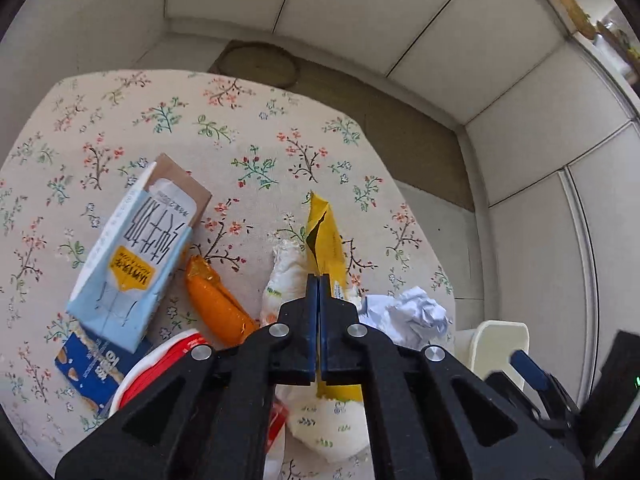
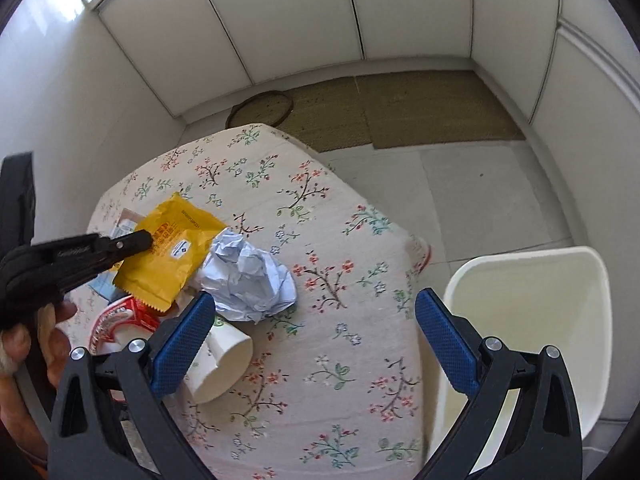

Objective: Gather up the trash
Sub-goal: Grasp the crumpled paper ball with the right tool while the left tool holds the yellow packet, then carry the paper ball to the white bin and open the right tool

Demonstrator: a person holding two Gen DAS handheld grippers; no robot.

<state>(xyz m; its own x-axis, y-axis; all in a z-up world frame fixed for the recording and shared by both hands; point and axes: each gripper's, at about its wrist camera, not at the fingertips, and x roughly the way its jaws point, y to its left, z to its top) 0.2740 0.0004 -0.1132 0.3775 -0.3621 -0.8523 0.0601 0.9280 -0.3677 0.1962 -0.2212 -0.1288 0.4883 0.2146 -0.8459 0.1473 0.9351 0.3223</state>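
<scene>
Left gripper: jaws clamped on yellow wrapper.
Desk: milk carton, orange wrapper, crumpled paper.

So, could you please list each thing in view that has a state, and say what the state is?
left claw: shut on the yellow wrapper
right claw: open, empty
yellow wrapper: torn open, pinched at one edge
paper ball: crumpled, lying on the table
paper cup: tipped on its side
milk carton: lying flat
white bin: open, seems empty
</scene>
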